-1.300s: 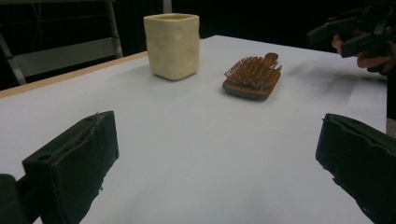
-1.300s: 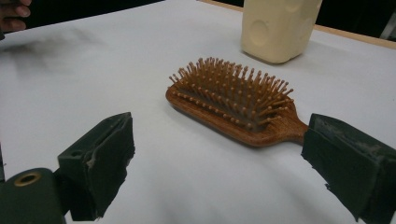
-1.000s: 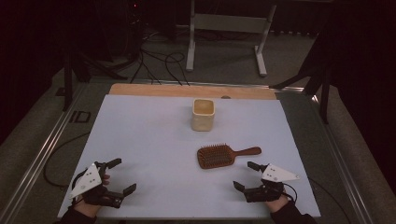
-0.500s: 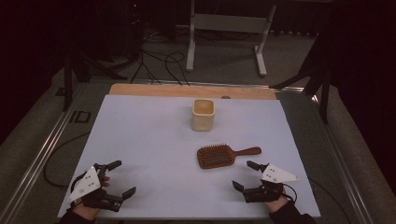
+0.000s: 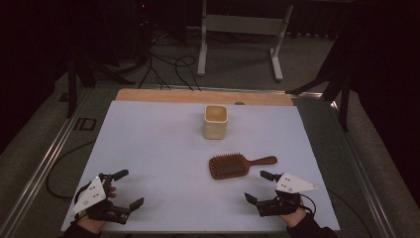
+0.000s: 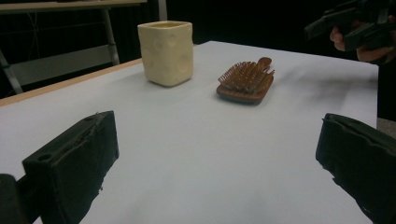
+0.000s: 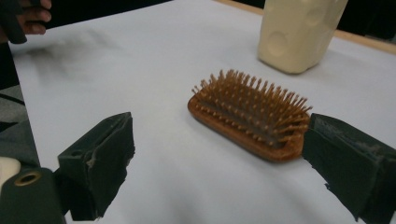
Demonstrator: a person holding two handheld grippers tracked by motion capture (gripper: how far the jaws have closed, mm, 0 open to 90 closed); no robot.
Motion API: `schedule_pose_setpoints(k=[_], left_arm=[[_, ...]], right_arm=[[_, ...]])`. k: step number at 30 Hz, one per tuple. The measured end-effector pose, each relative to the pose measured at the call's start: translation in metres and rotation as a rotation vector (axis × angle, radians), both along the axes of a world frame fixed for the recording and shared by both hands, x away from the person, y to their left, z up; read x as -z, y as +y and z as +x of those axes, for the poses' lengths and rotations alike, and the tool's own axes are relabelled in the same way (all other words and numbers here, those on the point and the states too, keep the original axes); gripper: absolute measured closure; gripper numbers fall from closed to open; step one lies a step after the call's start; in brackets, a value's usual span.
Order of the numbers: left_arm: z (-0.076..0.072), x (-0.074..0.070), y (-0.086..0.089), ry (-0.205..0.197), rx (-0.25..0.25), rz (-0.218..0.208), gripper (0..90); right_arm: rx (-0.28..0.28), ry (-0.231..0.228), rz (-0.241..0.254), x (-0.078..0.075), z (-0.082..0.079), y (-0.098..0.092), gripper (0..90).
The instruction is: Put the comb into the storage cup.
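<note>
At the near left corner of the counter [image 5: 163, 148], your left gripper [image 5: 123, 187] rests w/ jaws spread wide, nothing between them. Its own view shows both black jaws apart over bare white surface, the cup and brush well ahead of them.

Moving right, approx. mid-counter toward the far edge, a cream cup [image 5: 215, 121] stands upright; it's squarish, w/ shallow round dimples on its sides. Nearer you and a bit right of it lies the wooden hairbrush [image 5: 237, 165], bristles up, handle pointing right. Cup and brush are apart, not touching.

At the near right, your right gripper [image 5: 256, 186] sits just beside the brush, jaws spread too, holding nothing. In the right gripper view the brush head [image 7: 252, 119] lies just ahead of the jaws, close to the right-hand one; can't tell if that jaw touches it. The cup stands beyond the brush.
</note>
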State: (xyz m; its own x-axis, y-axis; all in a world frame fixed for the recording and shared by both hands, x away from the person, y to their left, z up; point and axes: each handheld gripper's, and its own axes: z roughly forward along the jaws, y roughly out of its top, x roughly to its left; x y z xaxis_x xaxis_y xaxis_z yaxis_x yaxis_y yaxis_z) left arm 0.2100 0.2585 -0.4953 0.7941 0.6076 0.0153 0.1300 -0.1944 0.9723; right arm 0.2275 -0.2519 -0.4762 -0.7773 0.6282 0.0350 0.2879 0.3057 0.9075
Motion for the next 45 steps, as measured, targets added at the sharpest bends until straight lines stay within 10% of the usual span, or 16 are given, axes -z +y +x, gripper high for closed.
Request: schedule_pose_setpoints(k=[23,45], left_arm=[[0.0,0.0,-0.001,0.001,0.004,0.0,0.0],[0.0,0.0,-0.001,0.002,-0.001,0.0,0.0]], right_arm=[[0.009,-0.085,-0.035,-0.057,0.009,-0.003,8.9],[0.038,-0.1,-0.052,-0.08,0.039,-0.008,9.2]])
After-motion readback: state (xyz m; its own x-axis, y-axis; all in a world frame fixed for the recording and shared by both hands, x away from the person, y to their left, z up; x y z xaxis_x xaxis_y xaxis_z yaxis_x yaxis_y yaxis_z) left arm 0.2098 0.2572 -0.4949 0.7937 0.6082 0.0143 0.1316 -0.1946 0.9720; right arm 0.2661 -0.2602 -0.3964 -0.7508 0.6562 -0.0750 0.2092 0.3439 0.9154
